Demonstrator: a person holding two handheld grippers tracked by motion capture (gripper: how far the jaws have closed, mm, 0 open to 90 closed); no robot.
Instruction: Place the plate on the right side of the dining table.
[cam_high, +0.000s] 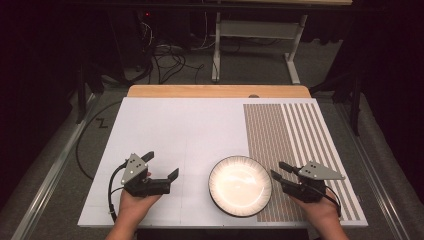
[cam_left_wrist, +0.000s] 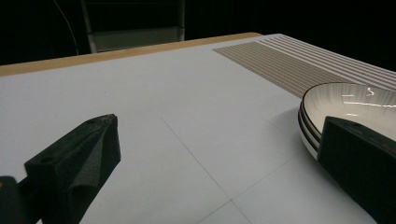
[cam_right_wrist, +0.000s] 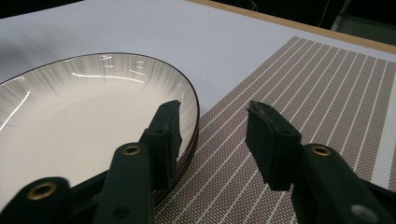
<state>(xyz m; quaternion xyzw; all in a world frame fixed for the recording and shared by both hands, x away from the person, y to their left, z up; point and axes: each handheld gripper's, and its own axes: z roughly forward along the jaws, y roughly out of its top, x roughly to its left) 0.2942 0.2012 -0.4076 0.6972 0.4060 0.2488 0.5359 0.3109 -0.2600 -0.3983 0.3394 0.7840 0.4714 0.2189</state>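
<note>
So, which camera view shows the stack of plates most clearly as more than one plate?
The right gripper view: the plates sit close there, with several stacked rims visible at the edge beside the right gripper. The left gripper view shows part of the layered rim at its right side. The high view shows one round outline from above.

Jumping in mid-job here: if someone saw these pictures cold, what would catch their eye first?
Most likely the glossy white plate with its dark rim, near the front edge of the white table, its right side lying over the edge of the brown striped placemat. Next, the right gripper at the plate's right rim, jaws straddling the rim with a gap on the outer side. The left gripper is apart from the plate, jaws open.
</note>
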